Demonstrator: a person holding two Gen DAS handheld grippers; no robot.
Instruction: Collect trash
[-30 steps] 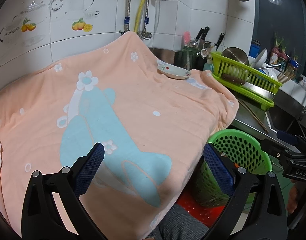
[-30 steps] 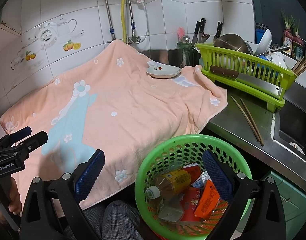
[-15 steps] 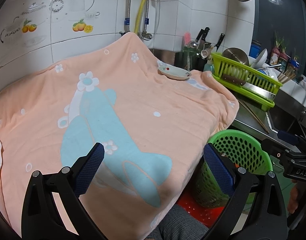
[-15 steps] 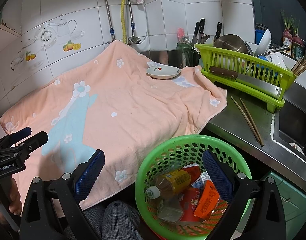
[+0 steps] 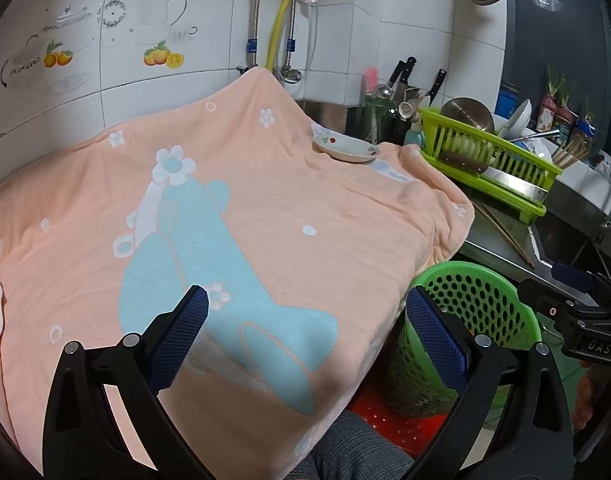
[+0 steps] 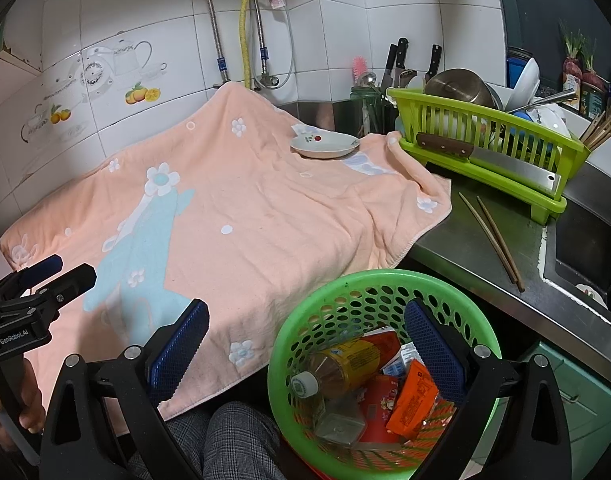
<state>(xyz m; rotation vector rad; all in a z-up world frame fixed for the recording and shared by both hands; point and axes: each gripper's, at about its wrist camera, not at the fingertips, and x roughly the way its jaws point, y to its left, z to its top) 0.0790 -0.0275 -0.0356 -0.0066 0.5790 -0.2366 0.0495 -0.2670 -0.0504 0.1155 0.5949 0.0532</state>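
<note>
A green perforated basket (image 6: 345,292) stands below the counter edge, also seen in the left wrist view as the basket (image 5: 485,304). Inside lie a plastic bottle with a yellow label (image 6: 333,372), an orange packet (image 6: 413,404), a red wrapper (image 6: 379,404) and a clear container (image 6: 339,424). My right gripper (image 6: 305,348) hangs open above the basket's near side, holding nothing. My left gripper (image 5: 305,332) is open over the front of a peach towel (image 5: 265,216) spread on the counter. No trash shows on the towel.
A small white dish (image 6: 325,146) rests at the towel's far end. A lime dish rack (image 6: 489,148) with pots, bowls and a cleaver stands to the right; chopsticks (image 6: 491,236) lie on the steel counter beside a sink (image 6: 585,256). Knives stand by the tiled wall.
</note>
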